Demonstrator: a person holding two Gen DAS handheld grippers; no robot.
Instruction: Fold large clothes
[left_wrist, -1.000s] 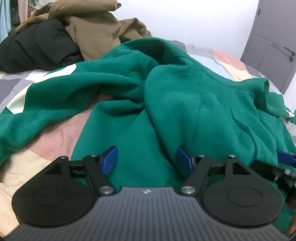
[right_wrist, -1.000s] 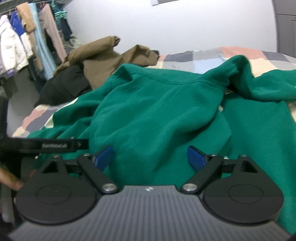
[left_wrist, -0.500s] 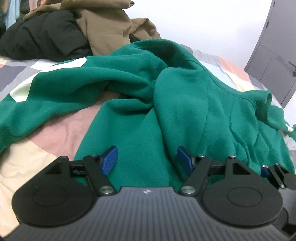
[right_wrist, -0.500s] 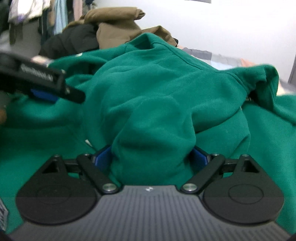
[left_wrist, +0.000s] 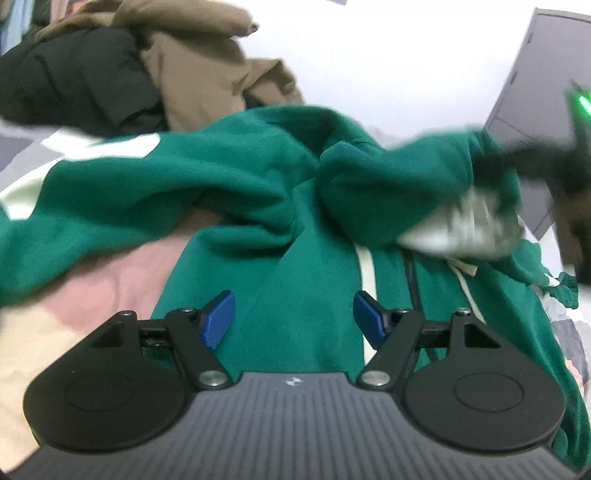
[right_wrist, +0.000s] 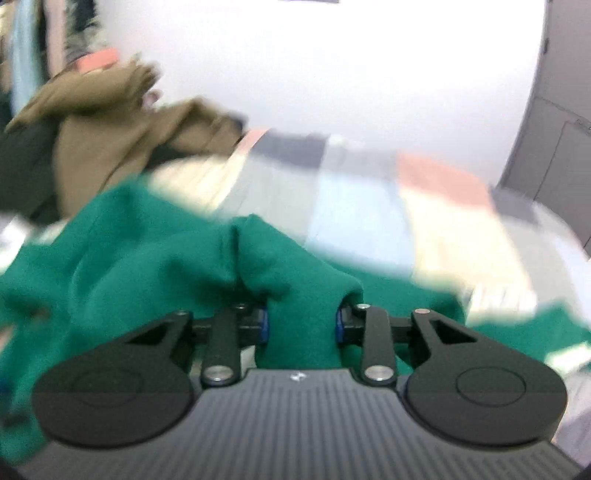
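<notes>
Right claw (right_wrist: 301, 325) closing on a fold of green hoodie (right_wrist: 147, 258), now lifted off the bed (right_wrist: 369, 206). Left claw (left_wrist: 293, 319) open above it as before, gripping nothing.

A home bedroom: a bed with a patchwork cover (right_wrist: 362, 206), clothes piled at its far left corner (left_wrist: 155, 74), hanging clothes (right_wrist: 26, 59), a white wall, a grey door (right_wrist: 554, 155).

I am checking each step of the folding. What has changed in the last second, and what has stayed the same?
The right gripper has bunched a fold of the green sweatshirt between its closing jaws and lifted it up and to the right in the left wrist view. The left gripper stays open over the flat cloth, holding nothing. The brown and black clothes lie unmoved.
</notes>
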